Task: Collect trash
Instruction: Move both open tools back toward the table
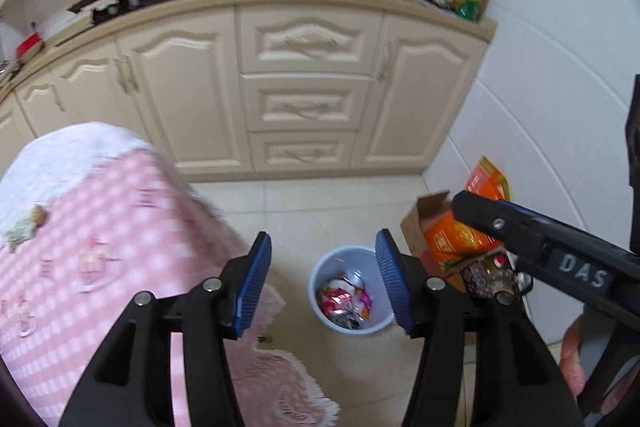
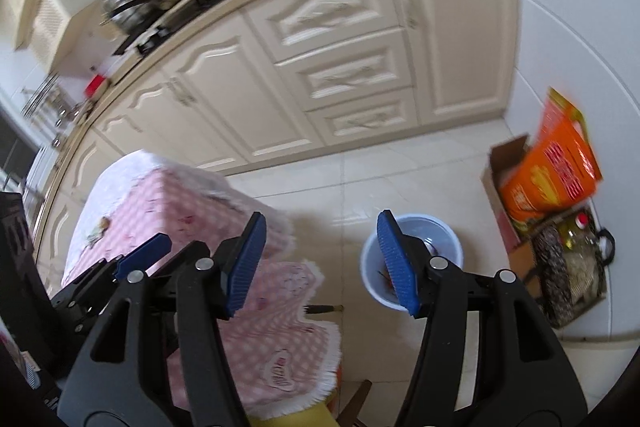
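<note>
left wrist | left hand-held gripper (image 1: 324, 283) hanging spread, empty | bin (image 1: 350, 291) lying below, ahead, between its jaws | right hand-held gripper (image 2: 322, 263) spread, empty too

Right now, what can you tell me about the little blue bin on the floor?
The bin is a small round bucket, pale blue, looking like smooth plastic. It stands upright on the pale floor tiles, open with no lid. Inside lie crumpled wrappers, pink, red and silvery, covering the bottom. A cardboard box stands nearby on one side, a pink checked cloth hangs on the other. Neither gripper touches it.
</note>
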`<state>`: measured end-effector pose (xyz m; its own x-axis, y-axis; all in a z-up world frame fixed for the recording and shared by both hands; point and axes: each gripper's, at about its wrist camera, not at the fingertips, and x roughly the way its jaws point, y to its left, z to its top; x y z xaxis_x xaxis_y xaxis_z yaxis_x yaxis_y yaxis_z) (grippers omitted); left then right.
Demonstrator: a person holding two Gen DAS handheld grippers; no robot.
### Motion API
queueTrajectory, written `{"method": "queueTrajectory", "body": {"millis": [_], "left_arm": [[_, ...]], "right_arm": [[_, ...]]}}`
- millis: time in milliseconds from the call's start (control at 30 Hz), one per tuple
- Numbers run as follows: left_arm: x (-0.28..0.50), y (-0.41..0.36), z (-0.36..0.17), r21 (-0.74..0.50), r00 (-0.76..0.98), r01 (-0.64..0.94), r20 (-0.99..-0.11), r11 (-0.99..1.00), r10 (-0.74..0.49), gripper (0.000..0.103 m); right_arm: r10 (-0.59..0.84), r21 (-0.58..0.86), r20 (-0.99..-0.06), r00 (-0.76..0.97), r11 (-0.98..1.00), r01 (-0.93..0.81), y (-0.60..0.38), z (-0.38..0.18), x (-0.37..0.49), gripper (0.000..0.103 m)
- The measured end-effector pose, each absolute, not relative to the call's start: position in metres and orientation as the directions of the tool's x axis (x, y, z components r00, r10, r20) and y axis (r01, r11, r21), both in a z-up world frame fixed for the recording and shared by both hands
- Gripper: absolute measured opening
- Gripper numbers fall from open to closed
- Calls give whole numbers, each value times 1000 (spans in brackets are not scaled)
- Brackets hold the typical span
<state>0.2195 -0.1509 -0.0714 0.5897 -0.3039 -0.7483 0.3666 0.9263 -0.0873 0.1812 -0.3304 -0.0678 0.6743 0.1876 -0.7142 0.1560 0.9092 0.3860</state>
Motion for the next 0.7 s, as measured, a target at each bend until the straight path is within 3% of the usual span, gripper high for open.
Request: {"method": "queueTrajectory", "body": {"millis": [700], "left_arm": [[221, 96, -29, -86, 732, 11, -678, 996, -66, 57]], "right_arm": [[357, 300, -707, 611, 933, -198, -98, -33, 243, 64]]}}
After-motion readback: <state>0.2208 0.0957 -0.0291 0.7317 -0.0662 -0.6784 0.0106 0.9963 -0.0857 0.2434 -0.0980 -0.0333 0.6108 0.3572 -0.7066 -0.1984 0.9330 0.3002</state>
